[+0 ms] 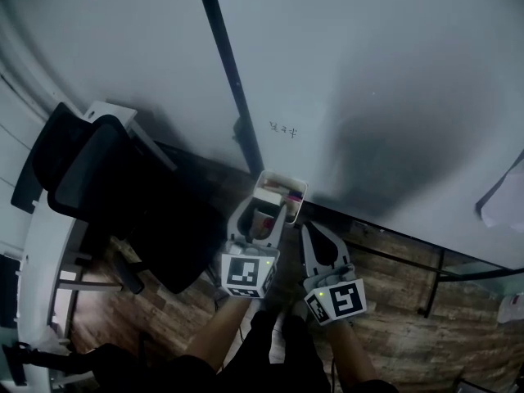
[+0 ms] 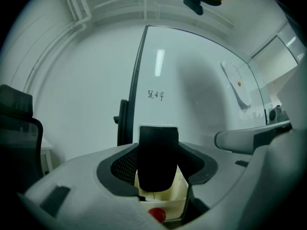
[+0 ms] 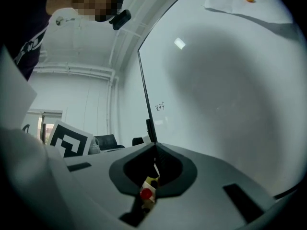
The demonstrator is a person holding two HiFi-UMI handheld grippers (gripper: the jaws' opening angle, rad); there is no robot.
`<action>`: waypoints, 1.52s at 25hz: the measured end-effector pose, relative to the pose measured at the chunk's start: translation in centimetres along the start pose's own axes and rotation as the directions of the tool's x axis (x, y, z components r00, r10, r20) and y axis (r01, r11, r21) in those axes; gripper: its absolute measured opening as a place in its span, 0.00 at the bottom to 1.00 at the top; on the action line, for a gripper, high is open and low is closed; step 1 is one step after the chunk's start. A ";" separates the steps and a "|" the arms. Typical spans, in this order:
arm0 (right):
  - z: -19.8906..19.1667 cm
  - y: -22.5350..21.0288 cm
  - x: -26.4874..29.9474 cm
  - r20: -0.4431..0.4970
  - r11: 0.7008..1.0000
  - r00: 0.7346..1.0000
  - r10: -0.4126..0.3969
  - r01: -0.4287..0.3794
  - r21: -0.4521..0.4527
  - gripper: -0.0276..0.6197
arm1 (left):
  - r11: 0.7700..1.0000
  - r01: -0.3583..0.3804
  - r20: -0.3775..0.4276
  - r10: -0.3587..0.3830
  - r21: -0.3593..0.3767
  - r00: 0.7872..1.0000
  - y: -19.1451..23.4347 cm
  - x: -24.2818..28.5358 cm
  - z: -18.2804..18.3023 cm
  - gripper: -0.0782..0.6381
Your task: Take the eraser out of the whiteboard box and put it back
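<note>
Hanging at the lower edge of the whiteboard, the whiteboard box sits just ahead of both grippers in the head view. The left gripper reaches to the box's near rim, and the right gripper lies just beside the box, to its right and a little short of it. An office chair stands well to the left of the box, over a wooden floor. A small scribble marks the board above the box.

From the left gripper view, the jaws are clamped on the eraser, a black block standing upright between the pads. Its lower end hangs over the cream box, where a red cap shows at the near edge. I cannot tell whether the eraser's end touches the box.

From the right gripper view, the jaws are together, tips meeting with nothing held. A sliver of the box and the red cap show through the gap below them. The left gripper's marker cube stands to the left of the box.
</note>
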State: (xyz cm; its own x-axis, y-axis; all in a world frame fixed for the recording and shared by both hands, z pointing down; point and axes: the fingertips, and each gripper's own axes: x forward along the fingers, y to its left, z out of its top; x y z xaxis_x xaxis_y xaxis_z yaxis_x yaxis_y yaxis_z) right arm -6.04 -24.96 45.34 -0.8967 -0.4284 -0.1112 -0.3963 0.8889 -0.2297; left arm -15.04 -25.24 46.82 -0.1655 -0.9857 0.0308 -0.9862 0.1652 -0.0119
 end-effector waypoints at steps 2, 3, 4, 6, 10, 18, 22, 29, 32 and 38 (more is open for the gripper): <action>-0.7 -0.3 0.0 -0.007 1.000 1.000 -0.002 0.002 0.006 0.05 | 1.000 -0.005 -0.019 0.005 -0.009 1.000 0.2 0.3 -1.1 0.43; -0.9 -0.5 0.0 -0.008 1.000 1.000 -0.006 0.006 0.010 0.05 | 1.000 -0.006 -0.024 0.005 -0.011 1.000 0.3 0.3 -1.5 0.43; -1.0 -0.6 0.0 -0.008 1.000 1.000 -0.009 0.009 0.013 0.05 | 1.000 -0.005 -0.026 0.005 -0.011 1.000 0.4 0.4 -1.7 0.43; -1.0 -0.7 -0.1 -0.005 1.000 1.000 -0.013 0.013 0.015 0.05 | 1.000 -0.006 -0.021 0.006 -0.008 1.000 0.6 0.2 -1.9 0.43; -1.1 -0.6 -0.4 -0.004 1.000 1.000 -0.020 0.020 0.015 0.05 | 1.000 -0.012 -0.025 0.012 -0.013 1.000 0.8 0.0 -1.9 0.43; -2.1 -0.5 -1.0 -0.019 0.999 0.999 -0.038 0.039 0.035 0.05 | 1.000 -0.021 -0.107 0.023 0.017 0.994 0.8 1.5 -4.8 0.43; -2.8 -0.5 -1.2 -0.030 0.998 0.999 -0.040 0.042 0.039 0.05 | 0.998 -0.020 -0.116 0.028 0.065 0.993 0.5 2.1 -5.3 0.43; -3.0 -0.6 -1.4 -0.035 0.998 0.999 -0.041 0.043 0.043 0.05 | 0.998 -0.004 -0.116 0.012 0.068 0.993 0.0 2.3 -5.7 0.44; -2.9 -0.9 -1.5 -0.035 0.998 0.998 -0.044 0.045 0.038 0.05 | 0.997 0.001 -0.124 0.008 0.071 0.992 -0.3 2.2 -6.0 0.49; -2.8 -1.4 -1.7 -0.034 0.998 0.998 -0.055 0.056 0.038 0.05 | 0.996 0.036 -0.143 -0.024 0.082 0.989 -1.3 2.2 -6.4 0.51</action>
State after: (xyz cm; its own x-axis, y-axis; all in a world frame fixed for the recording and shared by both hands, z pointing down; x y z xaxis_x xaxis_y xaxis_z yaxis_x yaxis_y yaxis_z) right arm -4.48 -25.02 48.54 -0.8798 -0.4708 -0.0659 -0.4381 0.8568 -0.2719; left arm -14.17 -27.46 53.30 -0.1412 -0.9746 0.1738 -0.9876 0.1266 -0.0924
